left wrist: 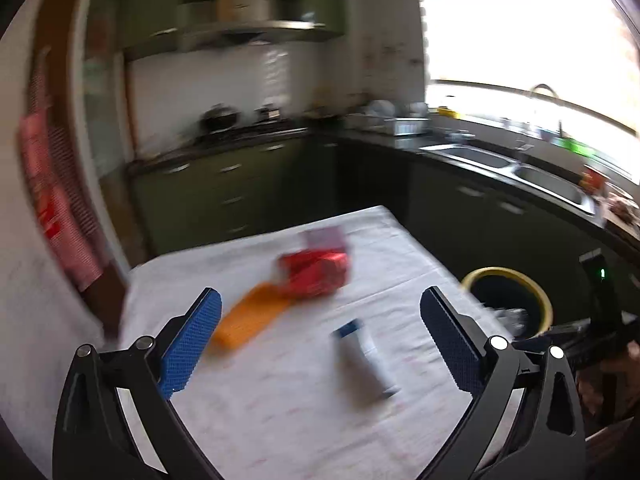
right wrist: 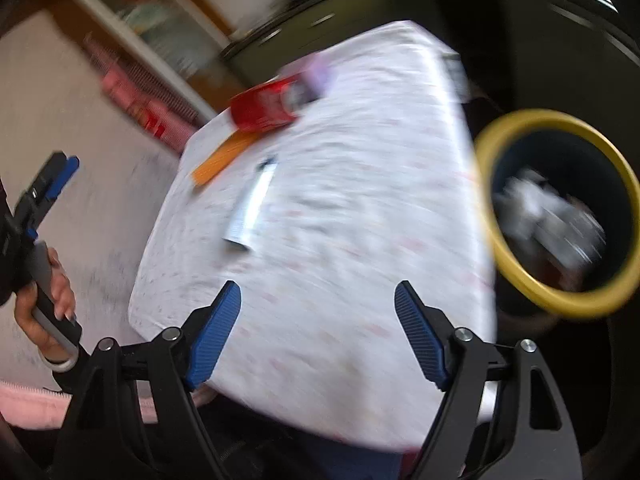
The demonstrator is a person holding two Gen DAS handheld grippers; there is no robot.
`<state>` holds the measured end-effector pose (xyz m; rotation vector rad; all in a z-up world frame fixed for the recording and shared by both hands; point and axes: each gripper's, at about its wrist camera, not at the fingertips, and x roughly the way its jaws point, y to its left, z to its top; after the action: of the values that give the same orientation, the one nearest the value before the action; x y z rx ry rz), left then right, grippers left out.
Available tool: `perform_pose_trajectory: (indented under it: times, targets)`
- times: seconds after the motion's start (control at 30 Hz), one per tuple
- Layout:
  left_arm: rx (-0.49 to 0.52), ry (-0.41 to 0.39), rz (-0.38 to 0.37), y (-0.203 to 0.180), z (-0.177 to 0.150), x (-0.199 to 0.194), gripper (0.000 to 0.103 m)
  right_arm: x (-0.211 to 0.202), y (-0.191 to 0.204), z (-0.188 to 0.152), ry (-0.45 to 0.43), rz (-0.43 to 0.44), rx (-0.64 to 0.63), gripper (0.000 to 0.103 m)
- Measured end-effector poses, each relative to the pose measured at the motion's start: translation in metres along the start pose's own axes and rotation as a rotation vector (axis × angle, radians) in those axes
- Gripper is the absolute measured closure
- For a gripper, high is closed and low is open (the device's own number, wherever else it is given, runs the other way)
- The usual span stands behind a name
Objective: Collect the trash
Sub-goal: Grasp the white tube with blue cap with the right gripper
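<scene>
On the white-clothed table (left wrist: 280, 420) lie a red packet (left wrist: 314, 274), a flat orange packet (left wrist: 250, 316) and a white tube with a blue cap (left wrist: 364, 360). A pale purple box (left wrist: 324, 236) sits behind the red packet. My left gripper (left wrist: 320, 294) hangs open above the table's near part, with nothing between its fingers. The right wrist view shows the same red packet (right wrist: 266, 106), orange packet (right wrist: 222, 158) and tube (right wrist: 252, 204). My right gripper (right wrist: 318, 286) is open and empty over the table's near edge. A yellow-rimmed bin (right wrist: 486, 184) beside the table holds crumpled pale trash (right wrist: 552, 216).
The bin (left wrist: 508, 274) stands at the table's right side, below its top. A hand (right wrist: 44, 292) holds the left gripper's handle at the far left. Dark cabinets, a steel sink (left wrist: 500, 160) and a stove with a pot (left wrist: 220, 118) line the back. Both views are motion-blurred.
</scene>
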<state>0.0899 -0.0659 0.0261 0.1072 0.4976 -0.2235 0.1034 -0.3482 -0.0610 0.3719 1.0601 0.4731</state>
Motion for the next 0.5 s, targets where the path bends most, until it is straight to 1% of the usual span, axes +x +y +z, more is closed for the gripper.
perform_pose_trajectory:
  times: [0.07, 0.13, 0.27, 0.37, 0.43, 0.5]
  targets:
    - [-0.044, 0.018, 0.029, 0.026, -0.015, -0.005, 0.005, 0.024, 0.024, 0.020, 0.040, -0.006, -0.046, 0.028]
    - [-0.087, 0.030, 0.039, 0.049, -0.026, -0.007, 0.005, 0.047, 0.044, 0.038, 0.077, -0.039, -0.081, 0.032]
    - [-0.131, 0.047, 0.037, 0.072, -0.044, -0.007, 0.005, 0.086, 0.071, 0.058, 0.145, -0.109, -0.146, 0.042]
    - [-0.150, 0.055, 0.014, 0.083, -0.055, -0.008, 0.005, 0.113, 0.077, 0.068, 0.204, -0.150, -0.156, 0.047]
    - [-0.152, 0.062, -0.002, 0.083, -0.060, -0.007, 0.005, 0.128, 0.082, 0.072, 0.231, -0.195, -0.168, 0.048]
    - [-0.149, 0.071, -0.012, 0.081, -0.064, -0.008, 0.005, 0.138, 0.081, 0.074, 0.255, -0.207, -0.162, 0.048]
